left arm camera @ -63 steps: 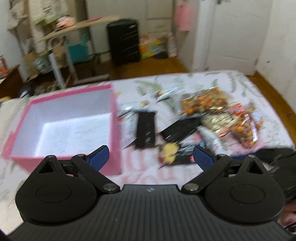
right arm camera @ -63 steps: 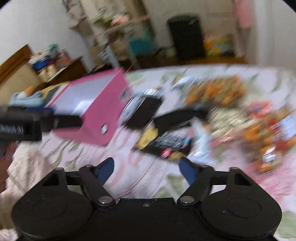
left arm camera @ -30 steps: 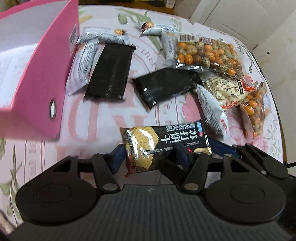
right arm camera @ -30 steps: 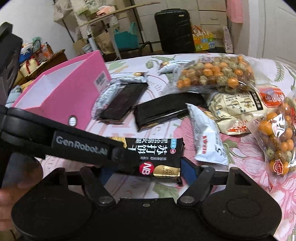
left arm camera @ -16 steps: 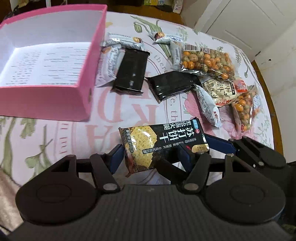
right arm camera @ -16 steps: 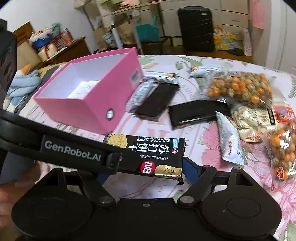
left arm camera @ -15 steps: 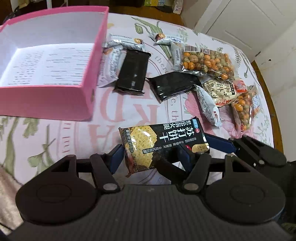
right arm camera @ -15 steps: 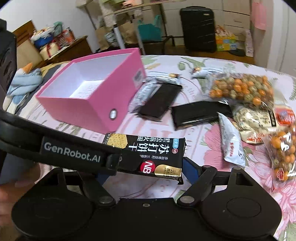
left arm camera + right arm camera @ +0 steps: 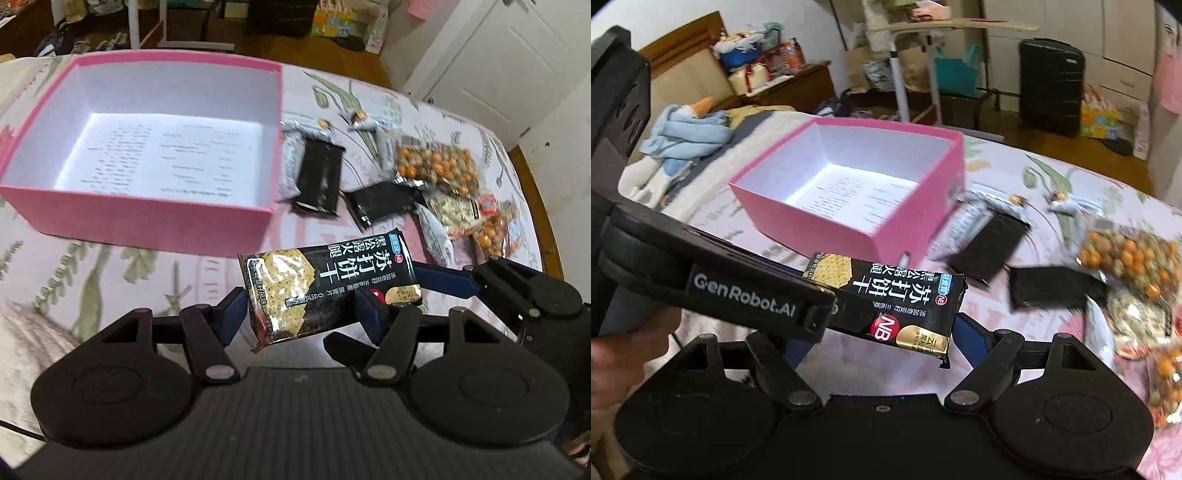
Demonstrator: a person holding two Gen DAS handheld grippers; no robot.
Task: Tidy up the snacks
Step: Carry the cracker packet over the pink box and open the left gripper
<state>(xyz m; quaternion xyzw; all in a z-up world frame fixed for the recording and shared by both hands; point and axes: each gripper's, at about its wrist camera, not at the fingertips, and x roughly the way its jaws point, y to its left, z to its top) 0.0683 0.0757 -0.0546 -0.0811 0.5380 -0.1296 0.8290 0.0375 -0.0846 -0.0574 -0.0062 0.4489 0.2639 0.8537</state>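
A floral tabletop (image 9: 110, 273) and pink box (image 9: 147, 218) are being shown; a cracker packet (image 9: 328, 291) is being clamped by the left gripper (image 9: 299, 314) and right gripper (image 9: 882, 343); "GenRobot.AI" is being shown only in the right view.

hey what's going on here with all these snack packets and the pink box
A person is sorting snacks with a handheld gripper in each hand. Both the left gripper and the right gripper have their jaws around one black cracker packet, held in the air in front of the pink box. The box holds no snacks yet. The other packets, including a bag of coated nuts, lie on the floral cloth beside it.
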